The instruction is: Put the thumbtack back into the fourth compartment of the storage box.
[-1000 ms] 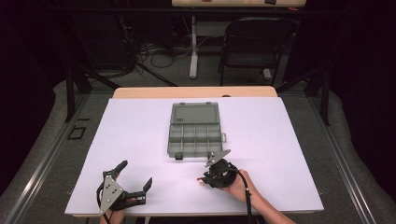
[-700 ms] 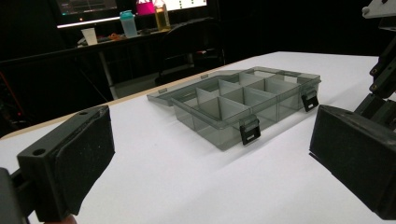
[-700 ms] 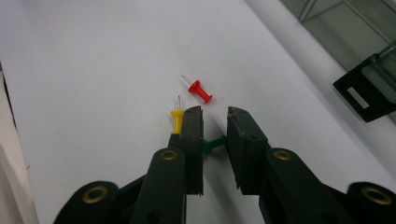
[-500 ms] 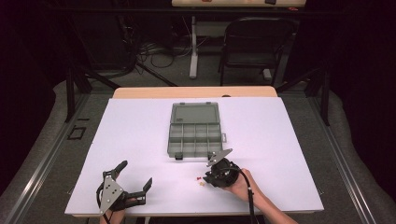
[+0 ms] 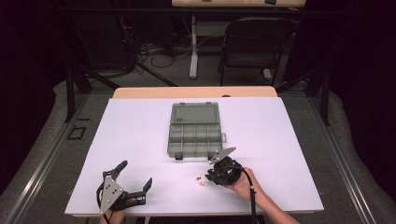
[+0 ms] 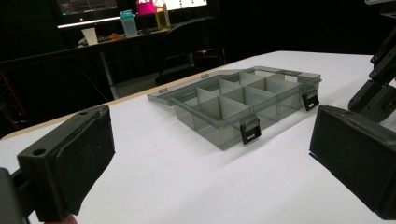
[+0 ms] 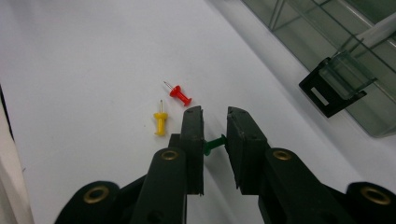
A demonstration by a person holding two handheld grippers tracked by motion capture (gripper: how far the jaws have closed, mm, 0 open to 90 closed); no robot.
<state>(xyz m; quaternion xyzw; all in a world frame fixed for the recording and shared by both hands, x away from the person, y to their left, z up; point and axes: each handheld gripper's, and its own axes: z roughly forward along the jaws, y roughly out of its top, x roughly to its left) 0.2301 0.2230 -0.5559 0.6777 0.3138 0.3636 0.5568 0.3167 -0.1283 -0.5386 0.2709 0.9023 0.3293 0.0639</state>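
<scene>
Evenly lit from overhead, the white tabletop [image 5: 140, 140] bright and nearly shadeless in the high view, ringed by near-black surroundings from 9 through 12 to 3 o'clock. Soft, short shadows under the clear organiser box [image 5: 194, 129] and beside the right tool [image 5: 208, 178]. Mild blur and compression grain throughout. In the left gripper view, foam pads [image 6: 86, 163] at 8 and 4 o'clock large and soft-edged, box in fair focus, monitors glowing at 12. In the right gripper view, tabletop close to blown out, faint shadows beneath the red pin [image 7: 180, 95] and yellow pin [image 7: 160, 122], box corner at 2 o'clock slightly blurred.
</scene>
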